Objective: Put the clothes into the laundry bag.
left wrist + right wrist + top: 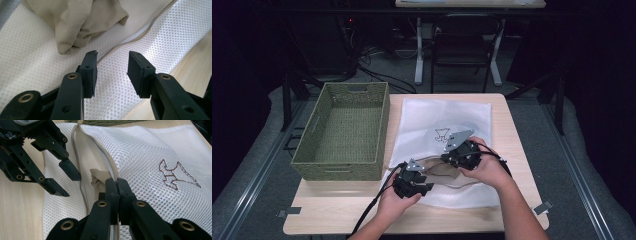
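A white mesh laundry bag lies flat on the wooden table, its zipped mouth open toward me. A beige garment sits bunched inside the mouth, and a fold of it peeks out under the upper edge. My right gripper is shut on the bag's upper zipper edge and holds it a little off the lower layer. My left gripper stands open just over the lower mesh layer, with the lower zipper edge running between and beyond its jaws. It grips nothing. From above, the left gripper and right gripper sit close together.
A green woven basket stands empty on the table's left side, touching the bag's left edge. A brown embroidered motif marks the bag's top face. A chair and cables are on the floor behind the table.
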A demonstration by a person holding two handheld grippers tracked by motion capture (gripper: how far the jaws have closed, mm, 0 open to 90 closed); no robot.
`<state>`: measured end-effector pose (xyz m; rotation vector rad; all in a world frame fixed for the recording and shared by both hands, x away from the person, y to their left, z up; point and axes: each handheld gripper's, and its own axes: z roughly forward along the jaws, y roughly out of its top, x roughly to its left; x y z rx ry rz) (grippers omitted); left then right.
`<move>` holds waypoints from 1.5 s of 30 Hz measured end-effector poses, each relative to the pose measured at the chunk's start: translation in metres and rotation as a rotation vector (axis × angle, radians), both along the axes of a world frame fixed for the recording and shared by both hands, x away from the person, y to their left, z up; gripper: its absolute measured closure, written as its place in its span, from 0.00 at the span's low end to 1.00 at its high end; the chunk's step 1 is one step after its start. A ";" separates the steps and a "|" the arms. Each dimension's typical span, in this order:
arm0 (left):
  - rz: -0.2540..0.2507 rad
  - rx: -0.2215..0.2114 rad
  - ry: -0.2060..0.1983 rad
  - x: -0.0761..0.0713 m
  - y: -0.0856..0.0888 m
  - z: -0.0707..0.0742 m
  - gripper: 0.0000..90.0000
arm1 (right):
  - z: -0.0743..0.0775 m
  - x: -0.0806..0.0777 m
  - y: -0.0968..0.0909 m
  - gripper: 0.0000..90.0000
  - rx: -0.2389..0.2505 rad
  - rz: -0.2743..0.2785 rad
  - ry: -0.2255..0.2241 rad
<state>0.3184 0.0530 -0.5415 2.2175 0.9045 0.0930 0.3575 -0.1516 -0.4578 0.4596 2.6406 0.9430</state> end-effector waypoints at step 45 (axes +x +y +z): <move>0.074 0.022 -0.025 0.017 -0.005 -0.008 0.97 | -0.004 0.000 0.003 0.99 -0.007 0.024 -0.002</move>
